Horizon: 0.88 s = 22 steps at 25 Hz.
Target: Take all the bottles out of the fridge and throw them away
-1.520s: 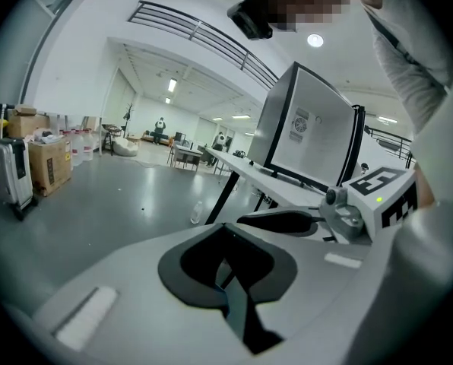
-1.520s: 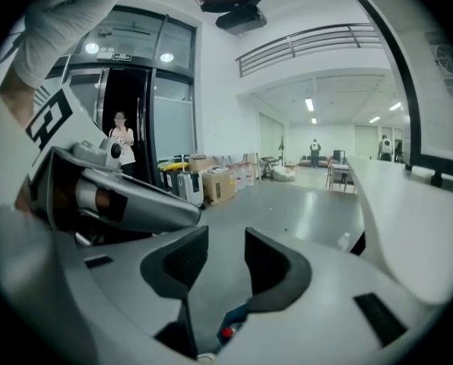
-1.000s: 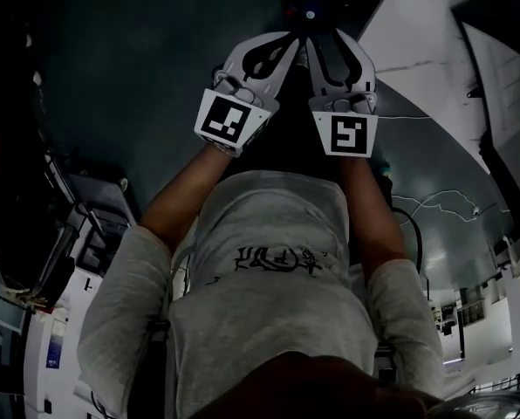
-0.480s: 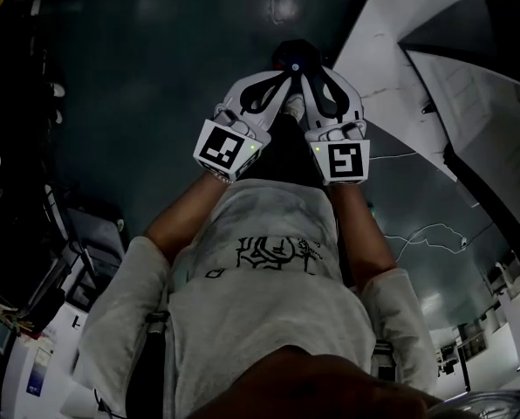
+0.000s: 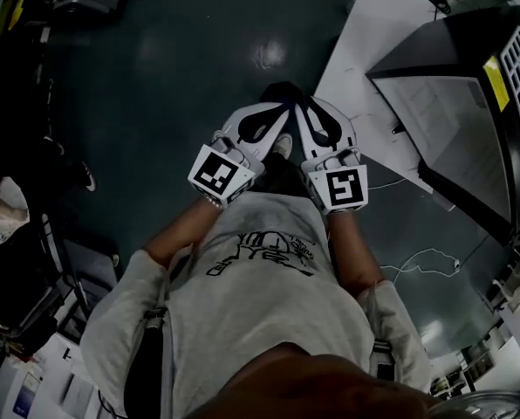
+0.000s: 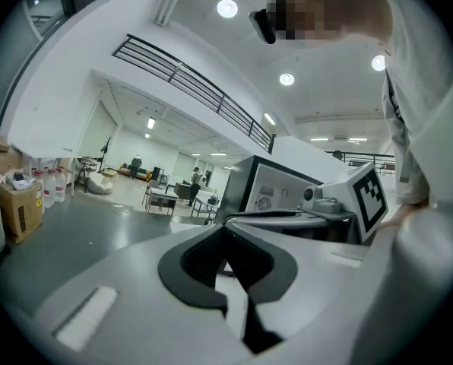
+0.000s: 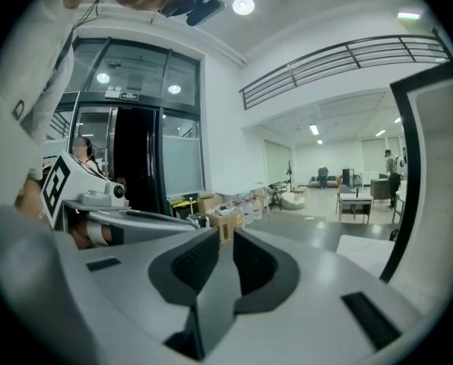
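No bottle shows in any view. The fridge [image 5: 469, 103], a black cabinet, stands on the floor to the right; its black-framed front [image 6: 276, 188] also shows in the left gripper view, and an edge of it [image 7: 416, 166] in the right gripper view. The person holds both grippers side by side in front of the chest, pointing almost level. My left gripper [image 5: 273, 113] [image 6: 226, 230] is shut, tips touching, with nothing in it. My right gripper [image 5: 305, 110] [image 7: 225, 238] has just been closing. A narrow gap remains between its pads and nothing is in it.
A white sheet [image 5: 373, 51] lies on the dark floor by the fridge, with thin cables [image 5: 426, 260] near it. Equipment and racks [image 5: 33, 321] crowd the left. Cardboard boxes [image 7: 223, 219] [image 6: 17, 207] and tables [image 6: 162, 200] stand farther off in the hall.
Both grippers have risen together, staying side by side. The right gripper's jaws have drawn closer. The black fridge has come into the head view at right.
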Available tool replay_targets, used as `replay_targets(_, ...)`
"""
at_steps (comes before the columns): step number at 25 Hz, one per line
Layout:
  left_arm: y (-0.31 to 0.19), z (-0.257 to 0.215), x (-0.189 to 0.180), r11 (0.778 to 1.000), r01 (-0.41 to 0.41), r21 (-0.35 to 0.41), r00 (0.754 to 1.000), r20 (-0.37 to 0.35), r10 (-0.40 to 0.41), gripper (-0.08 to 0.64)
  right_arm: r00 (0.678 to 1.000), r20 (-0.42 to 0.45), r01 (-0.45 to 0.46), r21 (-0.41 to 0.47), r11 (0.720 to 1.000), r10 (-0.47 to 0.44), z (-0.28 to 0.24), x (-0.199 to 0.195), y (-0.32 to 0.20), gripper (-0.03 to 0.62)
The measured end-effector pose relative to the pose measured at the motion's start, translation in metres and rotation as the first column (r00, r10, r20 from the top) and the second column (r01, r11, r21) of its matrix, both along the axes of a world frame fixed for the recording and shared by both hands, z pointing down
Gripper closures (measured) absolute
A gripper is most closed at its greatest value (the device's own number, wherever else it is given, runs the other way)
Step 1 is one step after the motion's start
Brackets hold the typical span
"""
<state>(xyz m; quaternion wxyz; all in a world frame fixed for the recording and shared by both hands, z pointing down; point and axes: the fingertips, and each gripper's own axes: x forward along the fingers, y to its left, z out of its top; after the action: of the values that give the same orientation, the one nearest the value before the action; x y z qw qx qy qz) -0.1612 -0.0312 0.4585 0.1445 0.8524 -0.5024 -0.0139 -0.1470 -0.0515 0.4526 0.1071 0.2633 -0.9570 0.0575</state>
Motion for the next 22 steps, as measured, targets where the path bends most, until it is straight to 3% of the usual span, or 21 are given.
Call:
replay_targets(6, -0.002, -0.053, 0.011, 0.996, -0.043, 0.075, 0.999, -0.001, 0.043, 0.551, 1.0, 0.002, 0.019, 0.045, 0.999, -0.02, -0.052, 0.007, 0.003, 0.541)
replay_targets(22, 0.001, -0.136, 0.022, 0.981, -0.105, 0.164, 0.994, 0.019, 0.103, 0.551, 1.0, 0.02, 0.023, 0.072, 0.997, -0.025, -0.129, 0.021, 0.005, 0.554)
